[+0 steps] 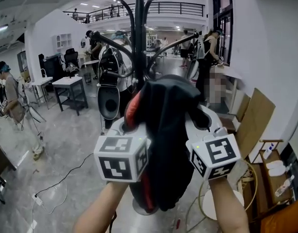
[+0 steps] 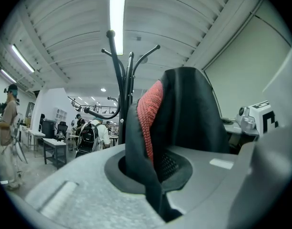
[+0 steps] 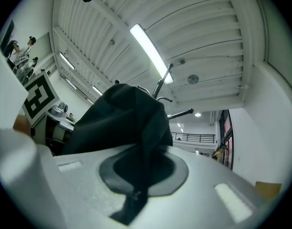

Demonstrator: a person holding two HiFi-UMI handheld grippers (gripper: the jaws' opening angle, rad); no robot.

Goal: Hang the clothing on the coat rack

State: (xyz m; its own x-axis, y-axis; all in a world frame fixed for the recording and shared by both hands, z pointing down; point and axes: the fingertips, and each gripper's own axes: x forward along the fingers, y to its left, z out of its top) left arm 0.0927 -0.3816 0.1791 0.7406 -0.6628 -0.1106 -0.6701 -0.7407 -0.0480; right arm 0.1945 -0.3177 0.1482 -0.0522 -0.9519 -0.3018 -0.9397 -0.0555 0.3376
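Note:
A black garment with a red knit lining [image 1: 163,130] hangs between my two grippers, held up in front of the black coat rack [image 1: 139,38]. My left gripper [image 1: 131,118] is shut on its left edge, where the red lining [image 2: 148,111] shows. My right gripper [image 1: 200,118] is shut on its right edge [image 3: 131,137]. The rack's curved hooks [image 2: 118,63] rise just behind and above the cloth. The rack's pole below the garment is hidden; its round base [image 1: 136,208] shows on the floor.
A backpack [image 1: 109,81] hangs on the rack's left side. Desks [image 1: 71,89] and people stand at the left and back. Cardboard [image 1: 253,120] and a wooden shelf [image 1: 275,174] are at the right. A cable [image 1: 66,176] lies on the floor.

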